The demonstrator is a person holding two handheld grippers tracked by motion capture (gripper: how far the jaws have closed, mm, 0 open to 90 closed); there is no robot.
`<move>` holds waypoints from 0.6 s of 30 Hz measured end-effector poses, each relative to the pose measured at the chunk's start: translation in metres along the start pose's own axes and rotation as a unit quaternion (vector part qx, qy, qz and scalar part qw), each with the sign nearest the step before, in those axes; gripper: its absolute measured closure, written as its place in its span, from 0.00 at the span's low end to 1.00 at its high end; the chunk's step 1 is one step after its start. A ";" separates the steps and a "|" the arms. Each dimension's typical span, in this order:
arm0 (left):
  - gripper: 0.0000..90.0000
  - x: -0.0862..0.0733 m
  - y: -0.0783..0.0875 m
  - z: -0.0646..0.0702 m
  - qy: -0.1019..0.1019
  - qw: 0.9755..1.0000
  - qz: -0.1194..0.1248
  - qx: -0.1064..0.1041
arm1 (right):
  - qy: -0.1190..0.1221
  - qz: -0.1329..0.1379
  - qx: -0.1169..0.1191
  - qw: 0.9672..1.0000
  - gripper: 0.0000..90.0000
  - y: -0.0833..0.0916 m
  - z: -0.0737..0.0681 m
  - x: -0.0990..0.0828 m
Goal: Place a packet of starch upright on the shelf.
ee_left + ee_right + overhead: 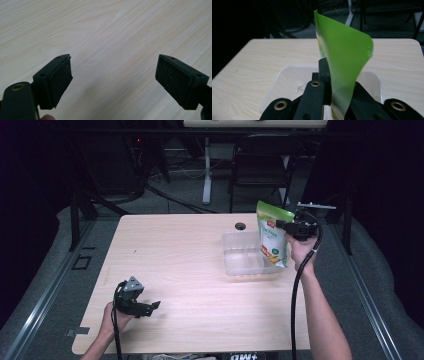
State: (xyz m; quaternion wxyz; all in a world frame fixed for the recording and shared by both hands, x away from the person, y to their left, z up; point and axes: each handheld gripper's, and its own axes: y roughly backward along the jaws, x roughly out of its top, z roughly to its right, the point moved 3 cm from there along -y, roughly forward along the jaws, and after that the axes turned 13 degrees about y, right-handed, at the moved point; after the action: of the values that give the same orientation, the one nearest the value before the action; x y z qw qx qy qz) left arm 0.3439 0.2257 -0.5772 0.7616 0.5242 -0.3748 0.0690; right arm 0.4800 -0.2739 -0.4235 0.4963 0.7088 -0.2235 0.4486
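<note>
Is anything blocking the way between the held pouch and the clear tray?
Nothing visible. The right gripper is shut on the green pouch, which hangs upright at the clear tray, whose visible inside looks bare.

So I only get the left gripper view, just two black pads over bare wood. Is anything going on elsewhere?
Observer: Yes. The right gripper is shut on a green snack pouch, holding it upright.
Operator: Where is that pouch?
Observer: Over the right edge of a clear plastic tray on the far right side of the table.
Operator: And my gripper?
Observer: The left gripper sits open and low over the table's near left corner, well apart from the tray.
</note>
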 end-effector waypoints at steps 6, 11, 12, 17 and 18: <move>0.15 0.000 -0.001 0.000 -0.001 1.000 -0.001 -0.001 | -0.006 0.045 -0.015 0.999 1.00 -0.002 0.000 -0.004; 0.15 0.000 0.000 0.000 -0.001 1.000 -0.001 0.000 | -0.035 0.049 -0.014 0.998 1.00 -0.017 -0.001 -0.018; 0.15 0.000 0.000 0.000 0.000 1.000 -0.001 0.000 | -0.040 0.047 -0.018 0.998 1.00 -0.020 -0.003 -0.021; 0.15 0.000 0.000 -0.001 0.000 1.000 -0.003 -0.003 | -0.032 0.038 -0.026 0.998 1.00 -0.024 -0.005 -0.025; 0.15 0.000 0.000 -0.001 0.000 1.000 -0.001 -0.002 | -0.030 0.032 -0.031 0.999 1.00 -0.023 -0.003 -0.026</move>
State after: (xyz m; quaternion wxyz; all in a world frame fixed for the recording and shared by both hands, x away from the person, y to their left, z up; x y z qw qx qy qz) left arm 0.3440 0.2267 -0.5776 0.7626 0.5233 -0.3741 0.0674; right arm 0.4835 -0.2648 -0.4575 0.4966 0.6984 -0.2752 0.4358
